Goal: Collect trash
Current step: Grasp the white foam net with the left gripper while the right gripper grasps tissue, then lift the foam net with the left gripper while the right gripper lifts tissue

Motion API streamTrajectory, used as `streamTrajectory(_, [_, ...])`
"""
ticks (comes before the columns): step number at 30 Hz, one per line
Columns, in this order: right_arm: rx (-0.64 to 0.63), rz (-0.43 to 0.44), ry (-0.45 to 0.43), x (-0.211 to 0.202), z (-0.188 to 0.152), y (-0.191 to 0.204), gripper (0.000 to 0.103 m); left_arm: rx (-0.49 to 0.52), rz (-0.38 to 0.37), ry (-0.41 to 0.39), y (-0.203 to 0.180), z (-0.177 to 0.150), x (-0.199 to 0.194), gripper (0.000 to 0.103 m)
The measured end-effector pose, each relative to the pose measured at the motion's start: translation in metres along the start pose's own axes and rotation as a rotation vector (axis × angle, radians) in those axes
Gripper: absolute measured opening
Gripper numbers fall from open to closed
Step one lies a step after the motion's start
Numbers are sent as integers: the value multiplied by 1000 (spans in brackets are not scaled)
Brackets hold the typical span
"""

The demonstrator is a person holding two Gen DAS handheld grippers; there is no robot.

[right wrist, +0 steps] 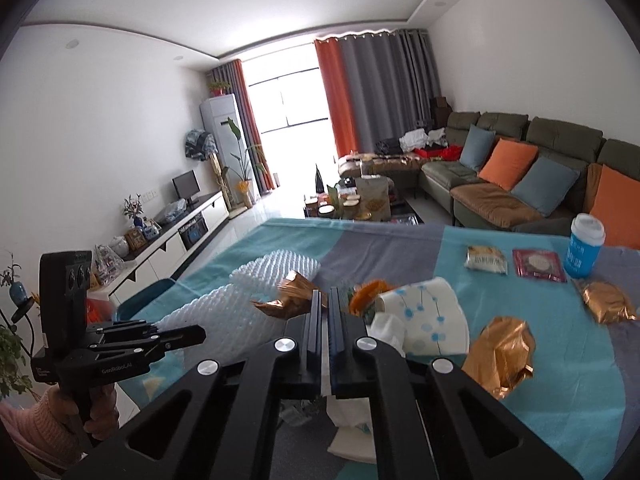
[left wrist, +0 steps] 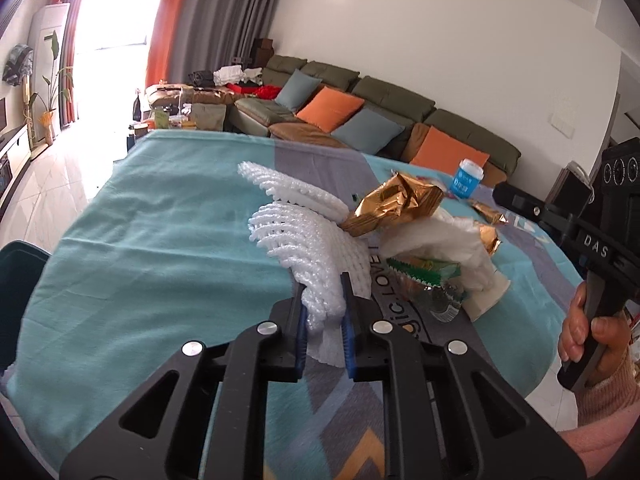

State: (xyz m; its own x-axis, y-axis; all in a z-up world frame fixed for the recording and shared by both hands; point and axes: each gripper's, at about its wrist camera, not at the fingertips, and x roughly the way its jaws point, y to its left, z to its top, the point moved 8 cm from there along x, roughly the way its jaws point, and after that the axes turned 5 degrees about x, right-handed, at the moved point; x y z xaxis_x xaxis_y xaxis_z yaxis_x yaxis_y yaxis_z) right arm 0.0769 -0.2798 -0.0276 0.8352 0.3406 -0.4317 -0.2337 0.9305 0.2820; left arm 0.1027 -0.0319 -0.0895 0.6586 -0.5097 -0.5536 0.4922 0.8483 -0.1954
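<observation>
My left gripper [left wrist: 325,280] is shut on a white foam fruit net [left wrist: 316,248] above the teal blanket-covered table [left wrist: 160,216]; the net also shows in the right wrist view [right wrist: 224,312]. A second foam net [left wrist: 288,188] lies behind it. Beside them is a trash pile: gold foil wrapper [left wrist: 394,202], white tissue [left wrist: 448,244], green wrapper [left wrist: 424,270]. My right gripper [right wrist: 325,294] is shut, its jaws nearly together on a thin white strip, over the pile by a patterned tissue pack [right wrist: 428,316].
A blue-and-white cup [right wrist: 584,246] stands at the table's far right, with two flat snack packets [right wrist: 486,258] and more gold wrappers [right wrist: 502,350] nearby. A teal chair back [left wrist: 20,280] is at the table's left. Sofa [left wrist: 360,104] stands behind.
</observation>
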Motion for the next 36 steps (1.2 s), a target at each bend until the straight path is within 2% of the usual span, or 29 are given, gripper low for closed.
streamTrajectory(3, [-9, 20, -30, -5, 13, 5, 2, 1, 5, -19, 4, 2, -14, 14])
streamTrajectory(6, [-17, 5, -23, -2, 17, 4, 4, 3, 13, -35, 8, 2, -29, 14])
streamTrajectory(7, [-15, 1, -13, 0, 15, 3, 11, 4, 16, -40, 10, 1, -32, 14])
streamTrajectory(8, [-15, -8, 7, 3, 12, 0, 35, 2, 17, -45, 12, -1, -35, 14])
streamTrajectory(10, [-11, -54, 47, 12, 1, -8, 60, 0, 19, -53, 16, -3, -42, 14])
streamTrajectory(13, [19, -81, 123, 27, -21, -20, 59, -6, 39, -59, 23, -6, -49, 14])
streamTrajectory(14, [31, -78, 135, 29, -26, -21, 53, -14, 43, -61, 27, -7, -52, 14])
streamTrajectory(15, [50, -61, 156, 33, -30, -23, 47, -20, 45, -64, 32, -9, -53, 14])
streamTrajectory(17, [57, -48, 176, 37, -35, -24, 13, -35, 50, -71, 39, -10, -57, 14])
streamTrajectory(18, [55, -45, 181, 37, -35, -22, 6, -38, 56, -74, 41, -10, -59, 14])
streamTrajectory(20, [45, -34, 170, 35, -32, -19, 2, -42, 71, -79, 46, -9, -63, 14])
streamTrajectory(30, [-55, 52, 56, 9, 8, 27, 2, -62, 133, -119, 68, -7, -85, 14])
streamTrajectory(32, [-87, 16, 41, 10, 15, 30, 4, -69, 144, -127, 73, -8, -88, 14])
streamTrajectory(33, [-84, -8, 41, 13, 16, 27, 8, -72, 148, -130, 74, -8, -89, 14])
streamTrajectory(34, [-75, -14, 58, 17, 15, 24, 29, -75, 151, -132, 76, -9, -91, 14])
streamTrajectory(35, [-59, -25, 83, 23, 11, 18, 47, -78, 156, -134, 78, -10, -92, 14])
streamTrajectory(36, [-40, -57, 95, 28, 6, 9, 52, -82, 159, -134, 80, -10, -93, 14])
